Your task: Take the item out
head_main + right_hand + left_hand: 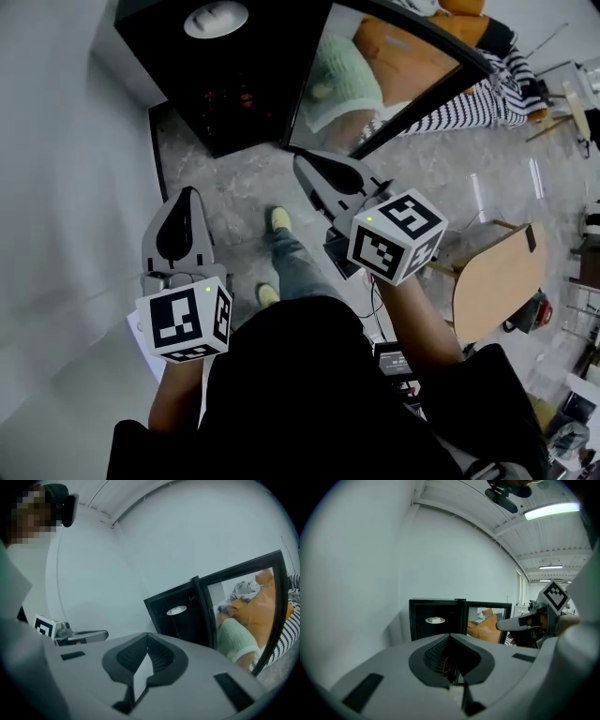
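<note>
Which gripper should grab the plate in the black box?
Probably the left gripper: it points straight into the open cabinet at the plate. The right gripper sits by the open door.

We face the black box-shaped cabinet (234, 94), its glass-paned door (394, 75) swung open to the right. A white round plate (216, 19) sits on a shelf inside. Our left gripper (190, 193) and right gripper (302, 161) hang side by side before it, apart from it, with a plain wall (56, 187) on the left.

A bare lab-like room — white walls (440, 550), ceiling strip lights (553, 510); speckled grey floor (441, 178); black cabinet (187, 75).
</note>
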A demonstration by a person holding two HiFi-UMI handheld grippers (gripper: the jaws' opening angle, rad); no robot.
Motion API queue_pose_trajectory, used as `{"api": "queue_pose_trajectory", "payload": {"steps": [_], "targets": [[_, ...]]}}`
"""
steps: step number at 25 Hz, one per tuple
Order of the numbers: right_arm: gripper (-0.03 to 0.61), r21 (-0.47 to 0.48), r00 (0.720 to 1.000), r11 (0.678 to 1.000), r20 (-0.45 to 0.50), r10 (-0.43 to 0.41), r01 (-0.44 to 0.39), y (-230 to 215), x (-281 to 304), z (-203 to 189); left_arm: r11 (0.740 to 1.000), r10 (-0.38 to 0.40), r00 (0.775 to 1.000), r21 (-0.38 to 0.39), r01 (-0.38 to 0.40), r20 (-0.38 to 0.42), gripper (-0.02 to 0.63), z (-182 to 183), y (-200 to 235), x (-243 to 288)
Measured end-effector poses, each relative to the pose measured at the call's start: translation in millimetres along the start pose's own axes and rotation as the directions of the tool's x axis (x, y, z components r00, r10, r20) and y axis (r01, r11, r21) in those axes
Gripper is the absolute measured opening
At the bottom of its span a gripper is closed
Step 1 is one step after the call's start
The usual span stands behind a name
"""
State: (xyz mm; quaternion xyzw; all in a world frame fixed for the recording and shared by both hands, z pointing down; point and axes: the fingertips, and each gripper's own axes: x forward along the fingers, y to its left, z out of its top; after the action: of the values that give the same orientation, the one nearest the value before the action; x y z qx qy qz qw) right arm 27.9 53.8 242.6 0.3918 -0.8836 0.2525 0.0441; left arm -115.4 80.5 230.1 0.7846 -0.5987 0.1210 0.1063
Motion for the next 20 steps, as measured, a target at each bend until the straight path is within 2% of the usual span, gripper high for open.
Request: {"api": "queue_pose_trajectory", "payload": {"steps": [11, 20], "targets": [[0.005, 0.009, 0.996, 0.997, -0.047, 0.079, -0.079, -42, 43, 33, 1.0, 0.011, 1.0, 0.028, -0.01, -0.028, 0.009, 26, -3, 73], [0.005, 0.016, 0.989, 0.991, -0.068, 0.133, -0.133, -73, 68, 57, 0.999, 0.021, 1.0, 0.038, -0.02, -0.021, 0.009, 49, -1, 121]]}}
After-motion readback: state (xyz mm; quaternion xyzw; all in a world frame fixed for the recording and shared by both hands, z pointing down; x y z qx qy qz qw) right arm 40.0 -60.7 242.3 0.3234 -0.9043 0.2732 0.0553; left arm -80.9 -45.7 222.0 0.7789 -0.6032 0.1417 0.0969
